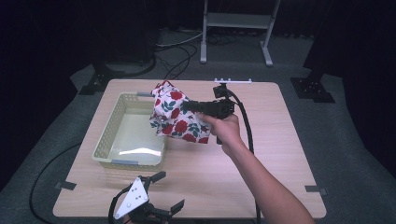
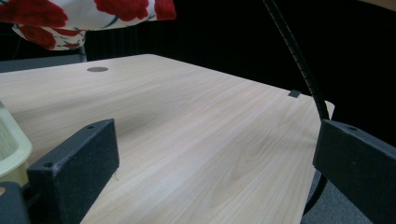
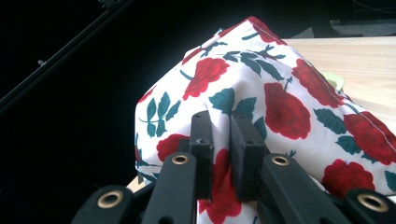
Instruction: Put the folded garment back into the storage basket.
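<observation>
The right tongs (image 1: 189,106), held in the person's right hand (image 1: 225,127), are pinched tight on a white cloth (image 1: 176,119) printed with red roses and green leaves. In the right gripper view the 2 black jaws stand almost together with a fold of the cloth (image 3: 280,102) caught between them, and the rest drapes down around them. In the high view the cloth hangs in the air above the counter (image 1: 261,154), over the right rim of a pale yellow basket (image 1: 109,135) that sits on the counter's left half. The right tongs' black cable (image 1: 246,126) runs back along the forearm toward the near edge.

The left tongs (image 1: 169,191) lie on the counter at its near edge, in front of the basket, with the grey plate (image 1: 132,198) on top. Their jaws are spread wide with only bare wood (image 2: 196,154) between them. In the left gripper view a corner of the basket (image 2: 11,149) shows at left, and the cloth (image 2: 88,14) hangs at the top.
</observation>
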Available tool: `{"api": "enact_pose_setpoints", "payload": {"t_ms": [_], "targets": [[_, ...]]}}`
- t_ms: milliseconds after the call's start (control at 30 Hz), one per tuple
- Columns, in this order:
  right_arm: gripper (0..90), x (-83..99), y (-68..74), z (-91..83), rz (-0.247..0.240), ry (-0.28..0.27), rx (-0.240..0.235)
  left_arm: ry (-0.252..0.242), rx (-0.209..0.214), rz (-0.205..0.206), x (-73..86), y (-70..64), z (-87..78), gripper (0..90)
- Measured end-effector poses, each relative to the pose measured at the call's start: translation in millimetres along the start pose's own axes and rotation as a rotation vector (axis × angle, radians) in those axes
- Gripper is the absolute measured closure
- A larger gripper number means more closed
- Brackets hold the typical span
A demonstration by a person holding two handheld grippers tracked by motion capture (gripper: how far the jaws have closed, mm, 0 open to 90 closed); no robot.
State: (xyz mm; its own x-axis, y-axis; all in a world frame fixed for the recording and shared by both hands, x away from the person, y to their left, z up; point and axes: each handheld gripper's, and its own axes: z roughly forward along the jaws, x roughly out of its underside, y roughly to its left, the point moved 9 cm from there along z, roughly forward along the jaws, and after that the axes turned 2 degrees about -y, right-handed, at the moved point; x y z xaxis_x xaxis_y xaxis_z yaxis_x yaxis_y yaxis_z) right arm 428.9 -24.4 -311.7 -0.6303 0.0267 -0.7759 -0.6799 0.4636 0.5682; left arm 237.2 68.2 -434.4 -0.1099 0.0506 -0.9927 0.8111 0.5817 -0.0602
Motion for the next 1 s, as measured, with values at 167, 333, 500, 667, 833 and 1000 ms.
{"api": "enact_pose_setpoints", "payload": {"t_ms": [167,333,500,667,833,1000], "targets": [[80.5,-4.5,3.3,4.5,-0.011,0.004,-0.004,0.001,-0.003,-0.002,0.1,1.3,-0.3,0.0],[80.5,-6.6,5.9,9.7,-0.019,0.009,-0.009,0.001,-0.002,-0.001,0.1,1.1,-0.3,0.0],[80.5,-8.3,8.9,13.9,-0.024,0.017,-0.013,-0.004,-0.007,0.014,-1.3,0.0,-1.0,0.0],[80.5,-12.4,11.8,18.0,-0.035,0.016,-0.016,-0.001,-0.006,0.012,-0.9,0.5,-0.9,0.0],[80.5,-13.8,14.4,23.5,-0.042,0.024,-0.021,-0.001,-0.008,0.009,-1.0,1.0,-1.1,0.0],[80.5,-15.2,16.0,29.2,-0.043,0.031,-0.023,0.0,-0.005,0.011,-0.8,0.8,-1.0,0.0]]}}
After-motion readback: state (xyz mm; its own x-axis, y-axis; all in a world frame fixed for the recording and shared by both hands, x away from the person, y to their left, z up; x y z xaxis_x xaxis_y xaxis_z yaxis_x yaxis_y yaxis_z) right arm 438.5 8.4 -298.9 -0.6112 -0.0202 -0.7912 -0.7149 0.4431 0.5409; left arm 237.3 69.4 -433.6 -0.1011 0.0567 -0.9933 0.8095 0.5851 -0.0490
